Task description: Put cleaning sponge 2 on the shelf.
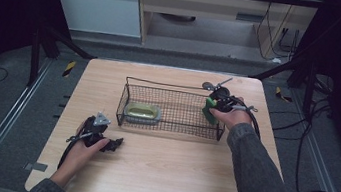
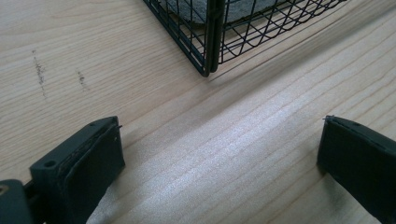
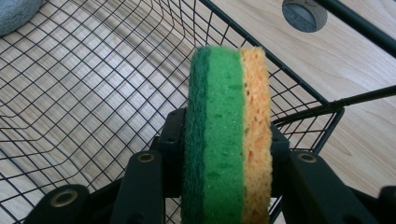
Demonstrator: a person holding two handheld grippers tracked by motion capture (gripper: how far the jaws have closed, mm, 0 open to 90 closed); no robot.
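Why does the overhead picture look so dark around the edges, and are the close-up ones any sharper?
High view: light falls on the wooden table, while the surroundings sink into black. Left gripper view: a pale sheen crosses the wood grain; the basket corner is crisp. Right gripper view: the sponge is sharp and bright between the jaws of the right gripper, and the wire mesh curves noticeably, as through a wide lens.

Sponge (image 3: 226, 135): dark green scouring layer, bright green middle, orange side. Wire basket (image 1: 172, 107): black, square grid pattern. Soap dish (image 1: 143, 113) inside: pale olive green. Surface (image 1: 158, 170): light wood with fine grain lines. Fingers (image 2: 88, 168): matte black.
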